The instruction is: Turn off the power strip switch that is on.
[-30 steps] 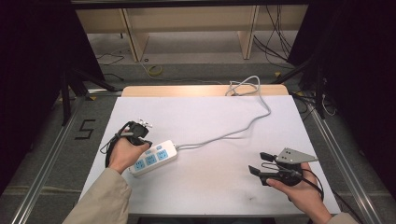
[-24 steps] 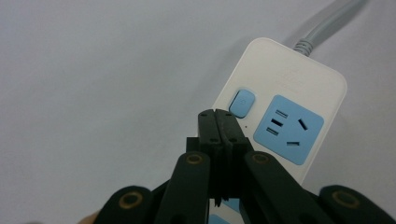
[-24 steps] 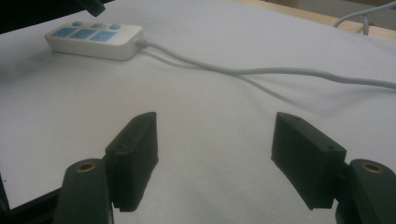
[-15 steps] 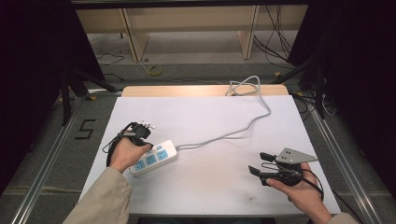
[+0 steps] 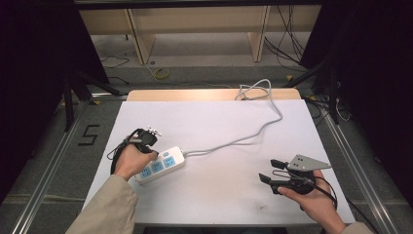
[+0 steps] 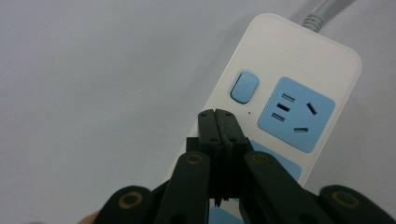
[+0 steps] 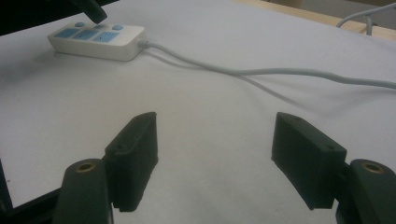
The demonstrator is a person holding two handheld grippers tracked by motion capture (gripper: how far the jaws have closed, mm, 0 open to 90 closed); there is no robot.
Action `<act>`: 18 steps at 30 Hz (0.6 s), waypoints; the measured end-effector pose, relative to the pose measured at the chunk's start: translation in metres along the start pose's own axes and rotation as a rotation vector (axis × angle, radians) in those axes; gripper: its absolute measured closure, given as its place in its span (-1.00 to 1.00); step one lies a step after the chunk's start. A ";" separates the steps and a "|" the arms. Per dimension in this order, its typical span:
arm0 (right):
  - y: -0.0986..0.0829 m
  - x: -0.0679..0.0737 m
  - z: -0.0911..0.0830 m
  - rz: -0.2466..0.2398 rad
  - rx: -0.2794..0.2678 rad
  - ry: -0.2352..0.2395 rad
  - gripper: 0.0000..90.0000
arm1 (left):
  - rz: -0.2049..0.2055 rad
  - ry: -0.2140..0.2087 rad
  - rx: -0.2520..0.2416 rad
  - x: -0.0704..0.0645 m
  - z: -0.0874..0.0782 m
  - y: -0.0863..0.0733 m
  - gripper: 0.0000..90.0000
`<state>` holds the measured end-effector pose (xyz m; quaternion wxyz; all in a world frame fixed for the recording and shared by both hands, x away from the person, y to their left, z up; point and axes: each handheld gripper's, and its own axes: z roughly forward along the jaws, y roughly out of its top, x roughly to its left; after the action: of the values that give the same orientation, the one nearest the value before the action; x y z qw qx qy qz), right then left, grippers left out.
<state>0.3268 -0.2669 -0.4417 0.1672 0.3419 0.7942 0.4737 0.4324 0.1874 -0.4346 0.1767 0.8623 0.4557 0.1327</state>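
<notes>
Near the worktop's left edge, toward its front, we hold our left gripper [image 5: 142,138] over the white power strip [image 5: 160,165] with its jaws pressed together into a single blunt tip; from the left gripper view that tip [image 6: 217,122] hangs just short of the blue switch button [image 6: 244,87], so we judge it is poised to press the switch rather than grasp anything. The strip lies flat with its long axis slanting from front-left to back-right, the switch end and grey cable [image 5: 243,139] pointing toward the far right corner, where the cable runs off the back edge. Well apart, near the front right corner, our right gripper [image 5: 271,171] waits with jaws spread, holding nothing, aimed at the strip [image 7: 95,41].
</notes>
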 end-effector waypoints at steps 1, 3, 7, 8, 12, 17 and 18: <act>0.000 0.000 0.000 0.001 0.001 0.001 -0.29 | 0.006 0.001 0.006 0.000 0.000 0.000 1.00; 0.000 0.000 0.000 0.001 0.001 -0.001 -0.29 | 0.012 0.004 0.014 0.000 0.001 0.000 1.00; 0.000 0.000 0.000 0.002 0.000 0.000 -0.29 | 0.016 0.010 0.019 0.000 0.002 0.000 1.00; 0.000 0.000 0.000 0.001 0.001 0.001 -0.29 | 0.016 0.014 0.019 0.000 0.002 -0.001 1.00; 0.000 0.000 0.000 0.000 0.002 0.002 -0.29 | 0.018 0.011 0.028 0.001 0.003 -0.001 1.00; 0.000 0.000 0.000 -0.002 0.002 0.002 -0.29 | 0.018 0.007 0.030 0.001 0.003 -0.001 1.00; 0.000 0.000 0.000 -0.001 0.002 0.002 -0.29 | 0.017 0.007 0.028 0.001 0.004 -0.001 1.00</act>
<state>0.3266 -0.2666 -0.4419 0.1664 0.3411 0.7950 0.4731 0.4334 0.1880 -0.4382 0.1622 0.8680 0.4508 0.1307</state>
